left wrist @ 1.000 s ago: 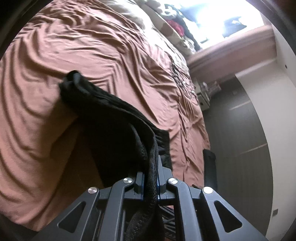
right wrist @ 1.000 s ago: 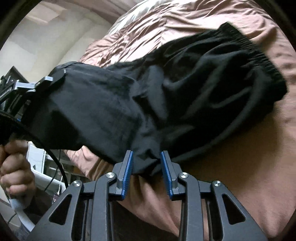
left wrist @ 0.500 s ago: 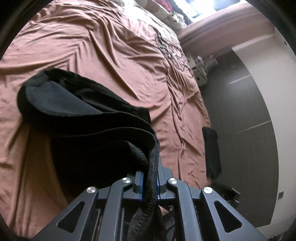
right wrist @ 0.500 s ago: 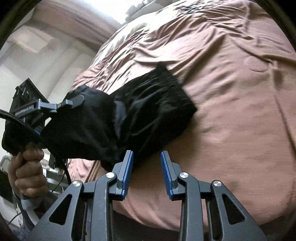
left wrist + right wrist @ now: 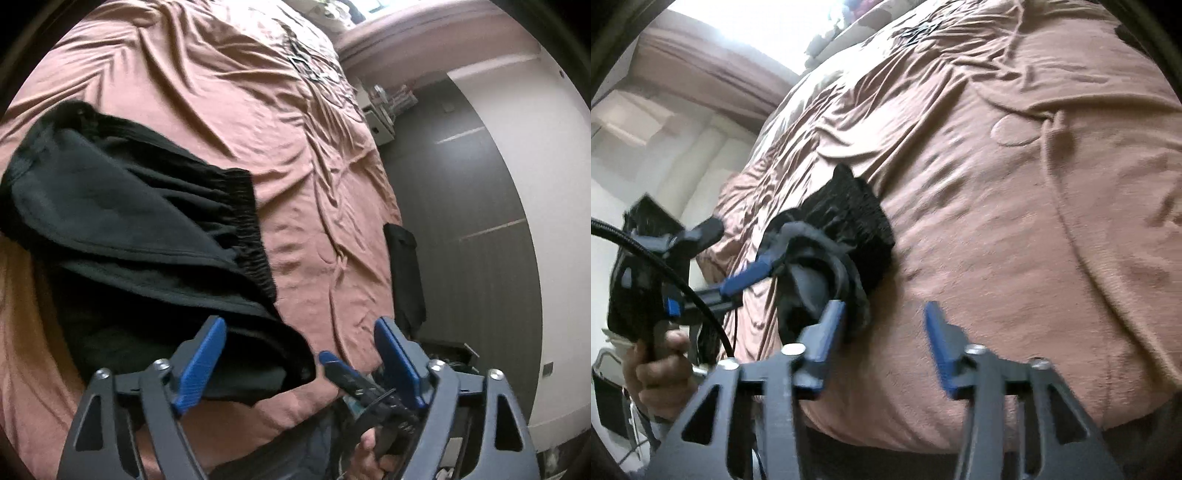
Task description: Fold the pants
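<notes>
— So why do both claws stand apart, gripping nothing?
— Probably done: the bunched black fabric pants (image 5: 140, 236) lie on the rumpled brown bedspread (image 5: 229, 92), just ahead-left of the left gripper (image 5: 301, 363) and the right gripper (image 5: 882, 336).

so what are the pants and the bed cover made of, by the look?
Pants: black, matte, soft knit, probably fleece or jersey; it drapes in thick rolls and the waistband is gathered elastic. Bed cover: pinkish-brown, thin woven sheet with a slight sheen, maybe a cotton or polyester blend; it shows many fine, sharp wrinkles. Fibre content cannot be confirmed.
</notes>
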The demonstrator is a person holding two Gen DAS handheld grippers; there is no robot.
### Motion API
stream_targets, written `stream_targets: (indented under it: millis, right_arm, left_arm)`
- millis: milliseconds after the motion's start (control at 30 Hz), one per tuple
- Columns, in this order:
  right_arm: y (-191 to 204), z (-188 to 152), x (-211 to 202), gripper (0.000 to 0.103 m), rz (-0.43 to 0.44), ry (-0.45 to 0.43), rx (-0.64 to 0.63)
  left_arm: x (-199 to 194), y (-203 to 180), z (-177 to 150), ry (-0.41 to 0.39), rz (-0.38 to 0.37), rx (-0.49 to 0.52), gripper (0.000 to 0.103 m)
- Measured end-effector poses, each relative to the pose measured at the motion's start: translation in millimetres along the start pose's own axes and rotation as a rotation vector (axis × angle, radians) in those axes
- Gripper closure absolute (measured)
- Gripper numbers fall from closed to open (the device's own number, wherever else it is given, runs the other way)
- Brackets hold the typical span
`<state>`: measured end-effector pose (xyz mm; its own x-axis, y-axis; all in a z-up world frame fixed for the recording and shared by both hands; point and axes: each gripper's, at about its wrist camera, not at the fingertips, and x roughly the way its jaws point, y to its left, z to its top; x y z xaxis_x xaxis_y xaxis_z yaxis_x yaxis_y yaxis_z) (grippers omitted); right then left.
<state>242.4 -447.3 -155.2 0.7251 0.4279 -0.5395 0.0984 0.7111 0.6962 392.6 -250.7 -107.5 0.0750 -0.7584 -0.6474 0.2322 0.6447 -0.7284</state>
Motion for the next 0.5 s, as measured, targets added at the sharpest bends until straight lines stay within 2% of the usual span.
stream_targets:
  millis: [100,267,500]
  right_arm:
    - [2.2,2.8,-2.7,0.042,0.021,-0.006,-0.002]
    - [13.5,8.6,7.6,0.025,0.034,0.006,-0.053]
    - [40.8,12.2,39.8,0.023,0.007,0.067,-0.159]
  left_arm:
    - [-11.2,16.3,1.4,-0.016,0.026,-0.033,0.014]
    - [-26.3,44.4,1.6,-0.042,0.055,-0.083,0.011]
    - [-31.8,82.9,7.2,-0.065,0.079,-0.167,0.011]
